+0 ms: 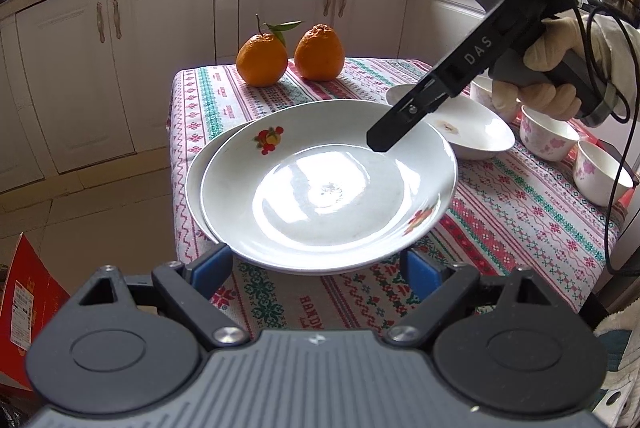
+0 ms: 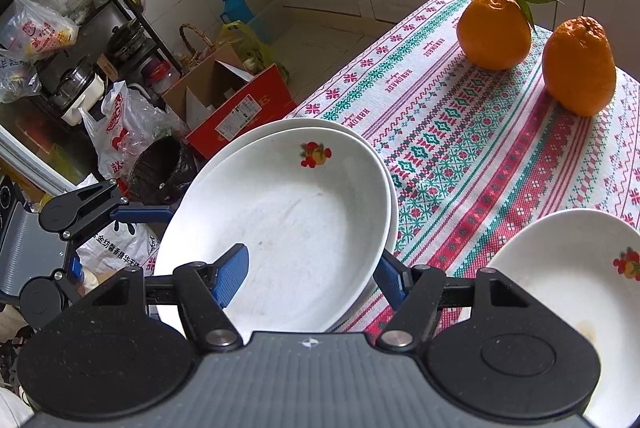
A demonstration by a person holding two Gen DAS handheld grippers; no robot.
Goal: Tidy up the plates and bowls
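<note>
The right hand-held gripper (image 2: 308,278) is spread wide astride the top plate's (image 2: 276,228) near rim, one finger inside, one outside, gripping nothing. The left hand-held gripper (image 1: 316,268) is also released, fingers under the stack's near edge. The two stacked plates overhang the left edge of the surface (image 2: 460,148); a nudge could tip them floorward. Only the left view shows the cups (image 1: 548,132); the right view shows the floor clutter below.

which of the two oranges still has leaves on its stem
The left orange, the one nearer the table's left edge. A thin stem with green leaves rises from its top. The right orange beside it has a bare, bumpy top.
</note>
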